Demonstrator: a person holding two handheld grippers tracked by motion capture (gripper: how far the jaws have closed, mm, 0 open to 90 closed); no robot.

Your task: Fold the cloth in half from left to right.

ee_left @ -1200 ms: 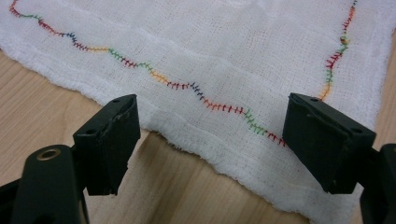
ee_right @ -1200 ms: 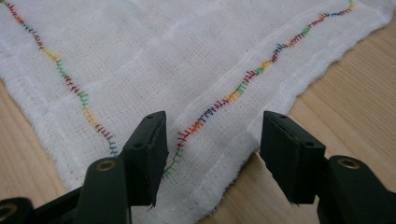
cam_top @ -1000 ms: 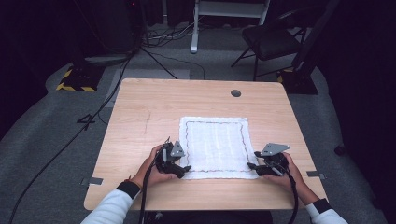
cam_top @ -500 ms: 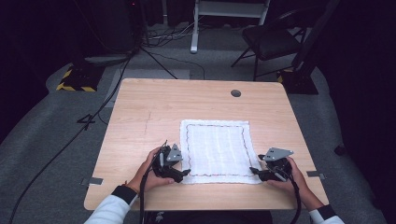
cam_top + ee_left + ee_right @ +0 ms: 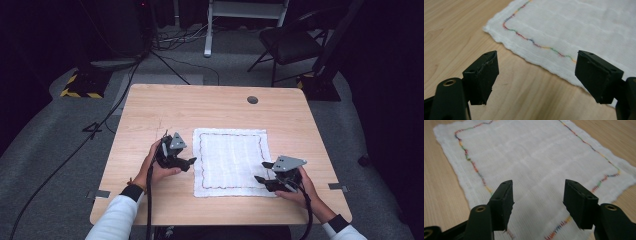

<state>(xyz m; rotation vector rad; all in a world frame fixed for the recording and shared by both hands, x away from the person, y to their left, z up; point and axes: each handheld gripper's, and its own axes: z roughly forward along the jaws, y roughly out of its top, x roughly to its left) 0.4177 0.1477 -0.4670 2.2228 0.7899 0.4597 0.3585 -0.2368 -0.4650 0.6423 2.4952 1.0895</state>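
My left gripper (image 5: 189, 162) hangs with its jaws spread wide and nothing between them. In the left gripper view (image 5: 536, 75) bare wood lies under the gap, and the cloth (image 5: 579, 30) begins just beyond the jaw tips, its frilled edge running slantwise from one jaw toward the other. From above, this gripper sits just off the cloth's left edge, about halfway down that side, pointing in toward it.

My right gripper (image 5: 260, 180) also stands open, though narrower than the left; its jaws have just been closing a little, and no fabric is caught between them. In the right gripper view (image 5: 537, 202) the pads hover over the cloth (image 5: 531, 157) itself, near one corner, with the coloured stitch line passing below them. In the high view it sits at the near right corner of the cloth (image 5: 230, 160).

I count one cloth, white with a wavy multicoloured stitched border, lying flat and spread out on the wooden table (image 5: 150, 110), nearer my side than the far edge. Two grippers, two hands.

My left hand (image 5: 157, 167) grips its tool from the outer side, forearm in a white sleeve coming up from the bottom edge. My right hand (image 5: 300, 190) wraps its tool from behind, wrist angled inward toward the cloth.
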